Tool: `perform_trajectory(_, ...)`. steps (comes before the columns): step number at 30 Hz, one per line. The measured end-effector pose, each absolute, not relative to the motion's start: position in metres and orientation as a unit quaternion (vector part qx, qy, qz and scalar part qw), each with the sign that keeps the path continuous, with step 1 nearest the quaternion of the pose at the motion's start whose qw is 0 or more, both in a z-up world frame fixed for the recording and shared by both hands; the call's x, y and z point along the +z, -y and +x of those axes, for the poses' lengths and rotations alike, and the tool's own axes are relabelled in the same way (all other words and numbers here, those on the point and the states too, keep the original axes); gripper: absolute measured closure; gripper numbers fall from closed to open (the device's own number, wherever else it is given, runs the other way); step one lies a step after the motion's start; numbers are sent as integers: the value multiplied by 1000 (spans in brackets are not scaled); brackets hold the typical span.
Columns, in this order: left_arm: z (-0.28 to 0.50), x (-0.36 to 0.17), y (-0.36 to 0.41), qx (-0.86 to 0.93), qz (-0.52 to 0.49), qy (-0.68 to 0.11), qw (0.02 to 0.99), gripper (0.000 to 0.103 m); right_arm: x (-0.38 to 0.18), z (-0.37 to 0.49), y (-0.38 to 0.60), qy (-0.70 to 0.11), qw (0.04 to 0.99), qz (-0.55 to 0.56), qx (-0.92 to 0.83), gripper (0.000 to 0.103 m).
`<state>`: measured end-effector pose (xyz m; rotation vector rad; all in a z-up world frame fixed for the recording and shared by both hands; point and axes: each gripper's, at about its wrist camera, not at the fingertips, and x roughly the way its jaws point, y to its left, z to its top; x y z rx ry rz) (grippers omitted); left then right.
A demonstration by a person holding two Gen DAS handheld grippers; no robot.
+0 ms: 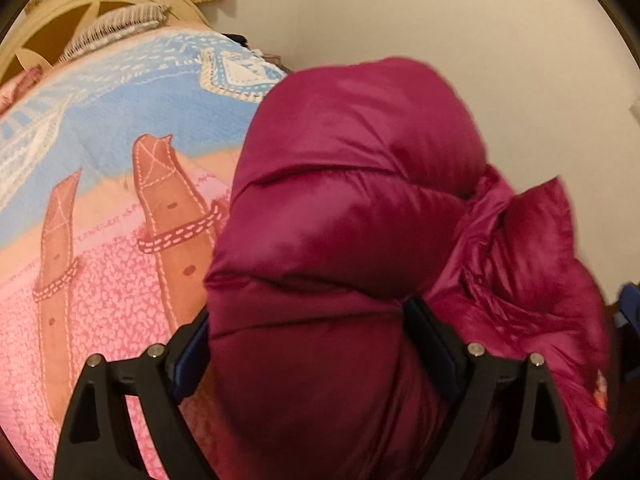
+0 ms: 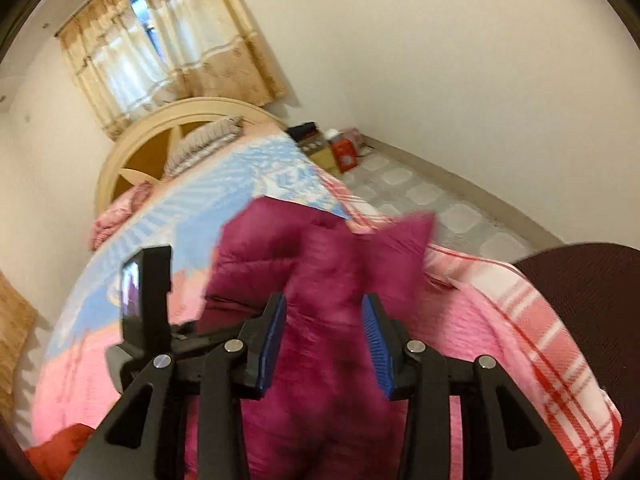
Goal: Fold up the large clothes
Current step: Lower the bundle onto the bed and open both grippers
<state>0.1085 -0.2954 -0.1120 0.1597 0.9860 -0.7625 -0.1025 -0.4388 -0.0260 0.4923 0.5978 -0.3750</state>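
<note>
A magenta quilted puffer jacket (image 1: 352, 184) is lifted above the bed. My left gripper (image 1: 308, 320) is shut on a thick padded part of it, the fabric bulging between the fingers and filling the view. In the right wrist view the jacket (image 2: 320, 264) hangs bunched between the blue pads (image 2: 274, 332) of my right gripper (image 2: 324, 320), which is shut on it. The left gripper's black body (image 2: 148, 300) shows to the left of the jacket in that view. The frames are blurred by motion.
A bed with a pink and blue patterned blanket (image 1: 100, 200) lies under the jacket, with a cream headboard (image 2: 136, 140) at the far end. A curtained window (image 2: 160, 48) is behind it. Boxes (image 2: 336, 152) stand on the tiled floor (image 2: 440, 200). A dark chair (image 2: 592, 288) is at right.
</note>
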Motion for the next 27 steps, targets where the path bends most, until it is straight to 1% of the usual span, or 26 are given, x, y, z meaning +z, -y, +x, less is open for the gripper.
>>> perform_trajectory(5,114,-84,264,-373,71,-439,814,11,-15,-89,421,-297,917,196,-183,63)
perform_trajectory(7,116,-70,256,-361,70,-423,828,11,-18,-77,420,-310,915,199,-166,77)
perform_trajectory(9,123,-56,252,-351,75,-403,842,11,-26,-63,421,-325,912,201,-149,81)
perform_trajectory(13,134,-40,262,-335,87,-377,859,11,-56,-40,437,-353,899,188,-179,82)
perform_trajectory(15,139,-46,279,-324,100,-374,863,11,-76,-38,448,-367,886,198,-200,83)
perform_trajectory(18,143,-63,305,-312,116,-381,862,11,-102,-49,461,-373,872,230,-216,88)
perform_trajectory(23,144,-81,328,-296,134,-405,855,10,-115,-57,465,-373,867,232,-236,90)
perform_trajectory(25,145,-88,337,-286,149,-417,850,6,-120,-57,469,-368,866,242,-238,91)
perform_trajectory(27,144,-90,339,-284,154,-428,844,6,-122,-57,475,-368,863,257,-234,91)
